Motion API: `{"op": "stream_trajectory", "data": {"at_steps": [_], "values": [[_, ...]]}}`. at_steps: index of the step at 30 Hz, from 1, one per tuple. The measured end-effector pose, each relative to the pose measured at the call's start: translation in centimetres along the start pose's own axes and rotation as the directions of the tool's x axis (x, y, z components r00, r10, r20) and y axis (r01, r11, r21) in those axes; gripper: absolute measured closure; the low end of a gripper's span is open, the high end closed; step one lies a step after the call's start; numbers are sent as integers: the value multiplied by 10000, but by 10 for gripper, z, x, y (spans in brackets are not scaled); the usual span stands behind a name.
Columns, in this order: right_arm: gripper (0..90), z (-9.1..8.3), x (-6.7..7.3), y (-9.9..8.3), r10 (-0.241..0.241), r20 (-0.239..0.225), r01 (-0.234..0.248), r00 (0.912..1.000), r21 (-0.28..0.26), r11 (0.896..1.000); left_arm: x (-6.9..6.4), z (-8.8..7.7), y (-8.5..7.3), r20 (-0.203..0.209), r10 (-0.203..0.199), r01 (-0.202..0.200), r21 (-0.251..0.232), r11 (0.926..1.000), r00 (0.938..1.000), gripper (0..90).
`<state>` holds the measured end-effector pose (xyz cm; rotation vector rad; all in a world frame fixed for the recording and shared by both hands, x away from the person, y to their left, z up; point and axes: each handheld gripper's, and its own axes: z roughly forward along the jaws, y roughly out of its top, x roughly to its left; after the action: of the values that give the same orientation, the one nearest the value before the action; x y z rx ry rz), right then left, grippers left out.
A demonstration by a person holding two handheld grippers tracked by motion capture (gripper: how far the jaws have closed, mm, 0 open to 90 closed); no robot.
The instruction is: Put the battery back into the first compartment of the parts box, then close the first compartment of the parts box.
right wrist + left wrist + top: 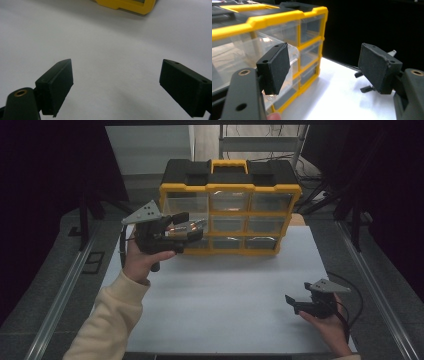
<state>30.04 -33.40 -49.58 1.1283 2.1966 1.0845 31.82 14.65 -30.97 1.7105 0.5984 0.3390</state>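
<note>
Shows, at far left of the high view, the left claw (190,226) raised off the white worktop (225,295) and levelled at the left column of the yellow-and-black drawer cabinet (230,187). Stands wide open there, pads well apart, with nothing gripped. Places the clear drawer (290,53), which sits proud of the cabinet front, just beyond the left-hand pad (274,67) in the left gripper view, outside the gap rather than inside it; cannot tell from these views whether pad and drawer touch, nor which row the drawer belongs to. Runs the drawer's long axis out from the cabinet front toward the person, across the line of the claw. Calls, by judgement, for a sideways shift toward the cabinet to bring the drawer front between the pads before any closing. Sets, at lower right, the right claw (292,304) low over the worktop, likewise wide open and empty, pointing toward the cabinet's lower edge yet well apart from it. Leaves the left claw by far the nearer to the drawer.
</note>
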Motion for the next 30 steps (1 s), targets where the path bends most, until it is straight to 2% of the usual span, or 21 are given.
{"op": "stream_trajectory", "data": {"at_steps": [5,14,30], "values": [[122,0,0,0,10,-17,-10,10000,-30,10000,-3,1,-10,164,-101,98,213,9997,9998,259],[122,0,0,0,8,-26,-9,10000,-27,10000,1,3,-26,2,-390,389,409,9984,9992,262],[121,0,1,1,23,-53,-23,10000,-68,10000,6,8,-34,-336,-589,613,739,9954,9977,309]]}}
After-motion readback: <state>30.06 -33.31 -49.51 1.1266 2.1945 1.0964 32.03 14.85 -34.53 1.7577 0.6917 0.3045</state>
